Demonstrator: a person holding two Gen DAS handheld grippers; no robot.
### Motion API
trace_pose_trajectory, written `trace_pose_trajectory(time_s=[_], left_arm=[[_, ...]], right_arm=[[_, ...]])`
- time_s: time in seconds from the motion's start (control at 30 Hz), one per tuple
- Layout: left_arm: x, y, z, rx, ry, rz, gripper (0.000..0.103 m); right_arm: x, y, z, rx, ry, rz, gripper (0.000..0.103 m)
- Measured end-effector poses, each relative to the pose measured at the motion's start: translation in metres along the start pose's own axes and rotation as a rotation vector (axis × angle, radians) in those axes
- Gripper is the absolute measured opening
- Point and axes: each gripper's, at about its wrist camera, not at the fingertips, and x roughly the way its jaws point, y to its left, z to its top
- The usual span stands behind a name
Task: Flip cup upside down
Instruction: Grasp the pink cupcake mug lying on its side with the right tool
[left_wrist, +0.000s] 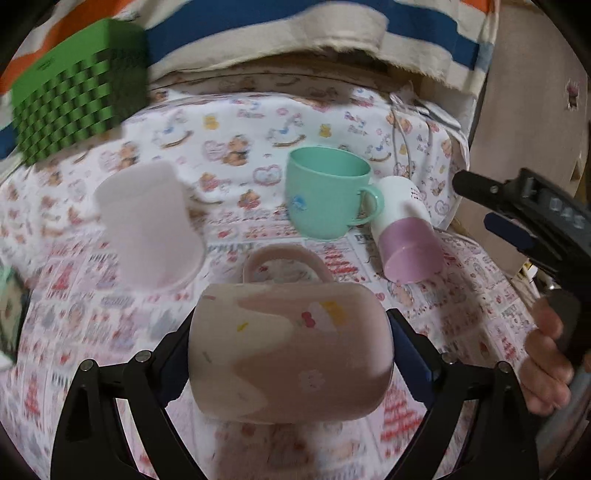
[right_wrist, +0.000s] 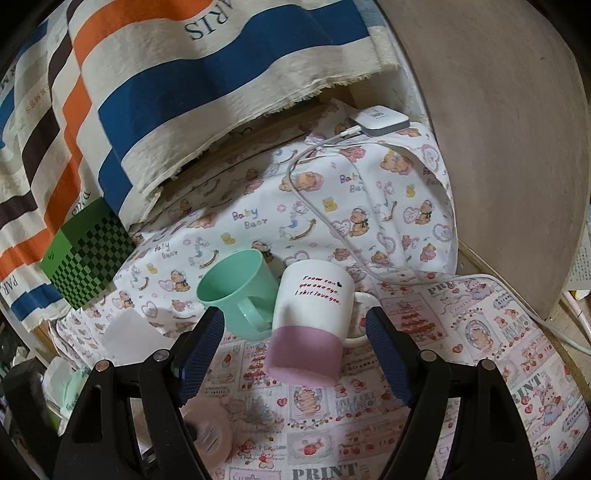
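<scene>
My left gripper (left_wrist: 290, 332) is shut on a pink mug (left_wrist: 288, 350) with small decorations, held on its side above the patterned cloth, handle pointing away. A mint green cup (left_wrist: 323, 192) stands upright beyond it; it also shows in the right wrist view (right_wrist: 240, 291). A white and pink mug (left_wrist: 406, 236) stands upside down next to the green cup, and it shows in the right wrist view (right_wrist: 310, 321). My right gripper (right_wrist: 295, 343) is open, its fingers on either side of the white and pink mug without touching. A pale translucent cup (left_wrist: 147, 229) stands upside down at the left.
A green checkered box (left_wrist: 77, 88) stands at the back left. A striped cloth (right_wrist: 207, 74) hangs behind. A white charger (right_wrist: 380, 118) and its cable (right_wrist: 314, 199) lie at the back right. A wooden panel (right_wrist: 498, 147) closes off the right side.
</scene>
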Motion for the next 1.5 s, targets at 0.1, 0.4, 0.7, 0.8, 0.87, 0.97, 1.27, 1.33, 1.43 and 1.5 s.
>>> trace_pose_trajectory(time_s=[0.1, 0.4, 0.7, 0.8, 0.87, 0.97, 1.27, 1.33, 1.43, 1.5], left_arm=[[-0.017, 0.014, -0.007, -0.049, -0.034, 0.020, 0.091], [0.004, 0.022, 0.001, -0.069, 0.014, 0.008, 0.090], [-0.041, 0.049, 0.005, -0.072, -0.117, -0.035, 0.103], [-0.063, 0.072, 0.002, -0.080, -0.182, -0.004, 0.103], [-0.076, 0.086, -0.006, -0.082, -0.210, 0.012, 0.103], [-0.093, 0.102, -0.020, -0.093, -0.250, 0.038, 0.103], [-0.085, 0.140, -0.049, -0.082, -0.254, 0.158, 0.103], [-0.078, 0.150, -0.049, -0.127, -0.220, 0.133, 0.103], [-0.082, 0.158, -0.052, -0.164, -0.234, 0.083, 0.103], [-0.088, 0.158, -0.054, -0.158, -0.268, 0.108, 0.103]], right_arm=[[-0.001, 0.001, 0.000, -0.007, -0.001, 0.003, 0.081], [0.003, 0.006, -0.003, -0.030, 0.013, -0.011, 0.081], [0.000, 0.011, -0.005, -0.020, 0.042, 0.049, 0.081], [-0.006, 0.022, -0.009, -0.047, 0.043, 0.083, 0.081], [-0.010, 0.031, -0.012, -0.082, 0.037, 0.093, 0.081], [-0.014, 0.048, -0.021, -0.134, 0.045, 0.125, 0.081], [-0.026, 0.107, -0.052, -0.409, 0.113, 0.243, 0.081], [-0.029, 0.127, -0.058, -0.530, 0.128, 0.221, 0.081], [-0.027, 0.158, -0.070, -0.731, 0.200, 0.215, 0.081], [-0.022, 0.180, -0.083, -0.888, 0.272, 0.190, 0.081]])
